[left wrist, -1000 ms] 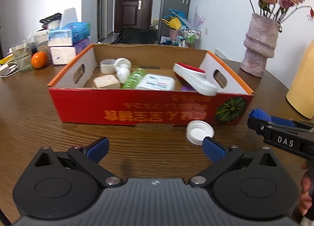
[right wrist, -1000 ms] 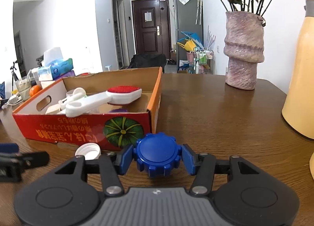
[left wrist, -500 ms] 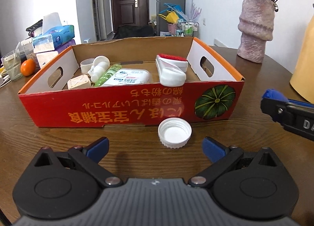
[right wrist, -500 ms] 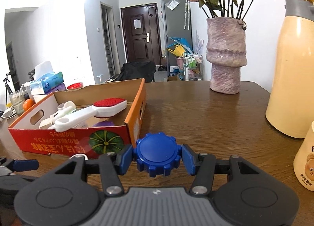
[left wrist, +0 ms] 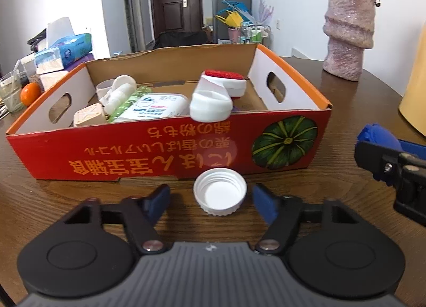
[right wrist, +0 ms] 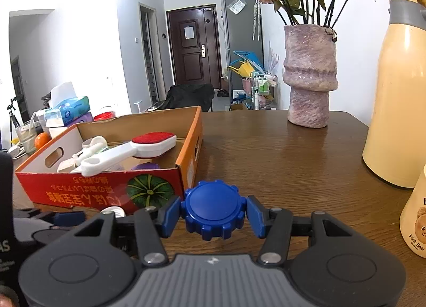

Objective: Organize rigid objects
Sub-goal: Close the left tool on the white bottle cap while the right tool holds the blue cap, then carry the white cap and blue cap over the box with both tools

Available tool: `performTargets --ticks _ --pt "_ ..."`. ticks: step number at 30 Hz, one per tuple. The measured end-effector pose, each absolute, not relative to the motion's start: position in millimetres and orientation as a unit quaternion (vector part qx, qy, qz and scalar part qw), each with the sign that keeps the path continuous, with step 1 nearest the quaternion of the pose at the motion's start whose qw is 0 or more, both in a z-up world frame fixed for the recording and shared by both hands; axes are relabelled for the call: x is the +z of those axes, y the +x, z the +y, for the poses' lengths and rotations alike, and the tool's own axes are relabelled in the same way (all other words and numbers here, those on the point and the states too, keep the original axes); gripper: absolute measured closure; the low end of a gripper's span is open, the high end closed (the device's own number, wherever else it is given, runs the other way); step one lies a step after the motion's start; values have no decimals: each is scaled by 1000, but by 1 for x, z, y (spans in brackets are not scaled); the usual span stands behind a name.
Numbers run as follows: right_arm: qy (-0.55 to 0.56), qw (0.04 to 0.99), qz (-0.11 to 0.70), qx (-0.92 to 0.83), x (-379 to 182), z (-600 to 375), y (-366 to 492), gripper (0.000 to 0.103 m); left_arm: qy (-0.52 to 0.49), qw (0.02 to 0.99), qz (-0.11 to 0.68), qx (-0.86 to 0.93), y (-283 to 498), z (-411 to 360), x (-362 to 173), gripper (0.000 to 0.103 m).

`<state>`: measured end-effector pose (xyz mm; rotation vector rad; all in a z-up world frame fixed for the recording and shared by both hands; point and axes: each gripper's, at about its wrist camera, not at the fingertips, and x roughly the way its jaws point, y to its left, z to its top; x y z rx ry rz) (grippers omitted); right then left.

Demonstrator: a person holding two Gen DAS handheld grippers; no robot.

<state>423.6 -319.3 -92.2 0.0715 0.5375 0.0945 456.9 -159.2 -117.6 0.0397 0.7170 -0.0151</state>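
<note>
A white bottle cap (left wrist: 220,194) lies open side up on the wooden table, just in front of the red cardboard box (left wrist: 170,151). My left gripper (left wrist: 213,199) is open, its blue pads on either side of the cap, not touching it. My right gripper (right wrist: 214,212) is shut on a blue ridged lid (right wrist: 215,209) and holds it right of the box (right wrist: 106,189); it also shows in the left wrist view (left wrist: 378,144). The box holds a white lint brush with a red pad (left wrist: 217,94), a wipes pack (left wrist: 149,107), a green bottle and small white items.
A pink vase with dried roses (right wrist: 310,86) stands at the back right. A cream thermos (right wrist: 396,99) and a Pink Bear bottle (right wrist: 416,213) stand at the right. Tissue boxes (left wrist: 64,52), a glass and an orange (left wrist: 29,94) sit at the left.
My left gripper has swung right and moved forward, so the white cap now lies between its open fingers. My right gripper, still holding the blue lid, has moved right and back from the box.
</note>
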Motion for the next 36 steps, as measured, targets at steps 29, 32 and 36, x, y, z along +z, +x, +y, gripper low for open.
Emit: performTargets --ticks 29,32,36 --pt "18 963 259 69 -83 -281 400 50 20 945 325 -21 416 -106 -88 61" --pt "16 964 254 73 -78 -271 398 50 13 947 321 -21 413 -95 -82 61" --pt "12 966 245 80 -69 -259 396 50 5 951 310 -18 411 -79 -70 61"
